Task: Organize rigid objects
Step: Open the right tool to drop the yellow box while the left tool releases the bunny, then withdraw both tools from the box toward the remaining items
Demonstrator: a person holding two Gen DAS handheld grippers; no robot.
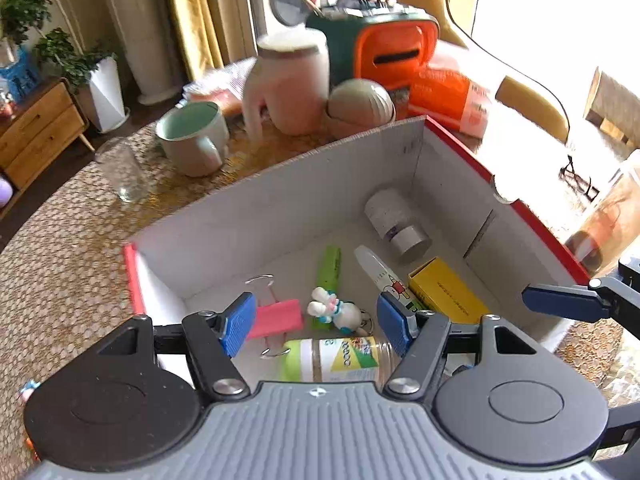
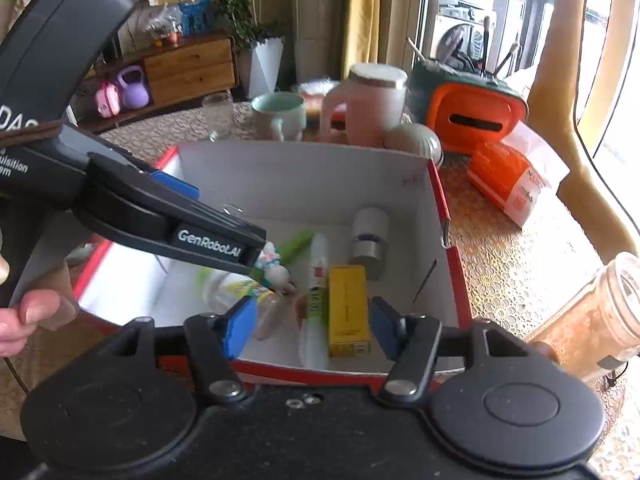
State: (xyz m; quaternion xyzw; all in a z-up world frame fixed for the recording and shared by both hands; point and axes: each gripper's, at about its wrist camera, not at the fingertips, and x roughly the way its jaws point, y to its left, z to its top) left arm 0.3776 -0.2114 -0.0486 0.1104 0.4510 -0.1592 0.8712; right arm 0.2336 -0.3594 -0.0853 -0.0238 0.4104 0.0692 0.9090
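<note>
Where writing can be read, the left hand-held gripper (image 2: 256, 256) bears "GenRobot.AI"; other labels are blurred. The red-rimmed box (image 1: 280, 184) on the desk (image 1: 60, 264) holds one yellow carton (image 2: 348, 308), one white tube (image 2: 318, 280) and one green marker (image 1: 329, 268), long axes toward the far wall. Both the left and the right hand-held gripper (image 2: 310, 326) stand half open, gripping nothing.

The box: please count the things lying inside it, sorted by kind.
Inside the box:
Bottles: 3 (white bottle, spray bottle, green-capped jar)
Yellow carton: 1
Pink binder clip: 1
Green marker: 1
Rabbit keychain: 1
Total: 7
</note>
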